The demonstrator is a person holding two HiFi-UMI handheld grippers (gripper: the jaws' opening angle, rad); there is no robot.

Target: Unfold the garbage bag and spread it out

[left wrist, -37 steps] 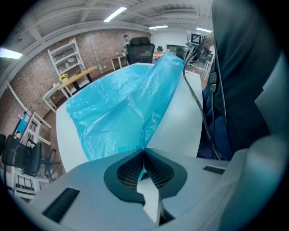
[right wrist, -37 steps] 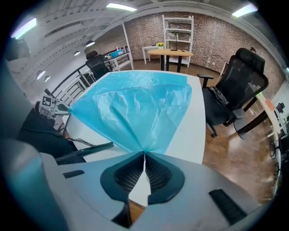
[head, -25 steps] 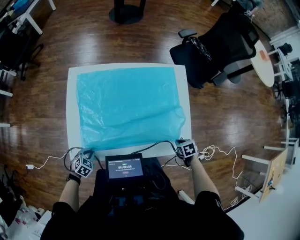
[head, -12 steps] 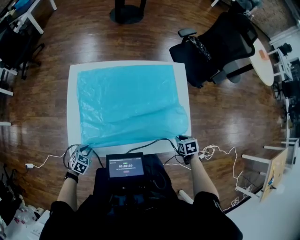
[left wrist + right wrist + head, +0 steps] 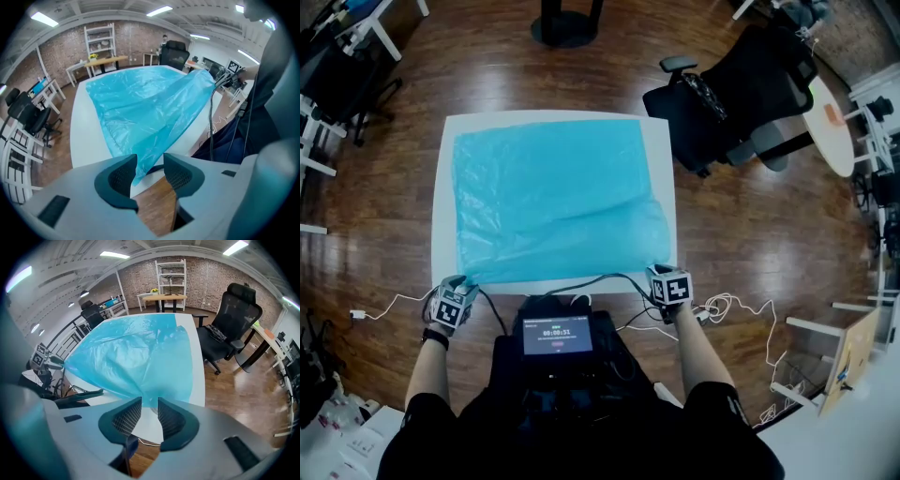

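The light blue garbage bag lies spread over most of the white table, with a low bulge near its front right corner. My left gripper hangs at the bag's near left corner. In the left gripper view its jaws have just been opening, and the corner of the bag droops loose between them. My right gripper is at the near right corner. Its jaws have also just been opening, to a narrow gap. The edge of the bag sits at their tips, unpressed.
A black office chair stands off the table's far right corner, with a round white table beyond it. A dark pedestal base stands behind the table. White cables lie on the wooden floor. A small screen sits at the person's chest.
The puffed fold at the bag's near right has sunk flatter onto the table. The left gripper's marker cube has rolled. Both grippers stay at the near table edge.
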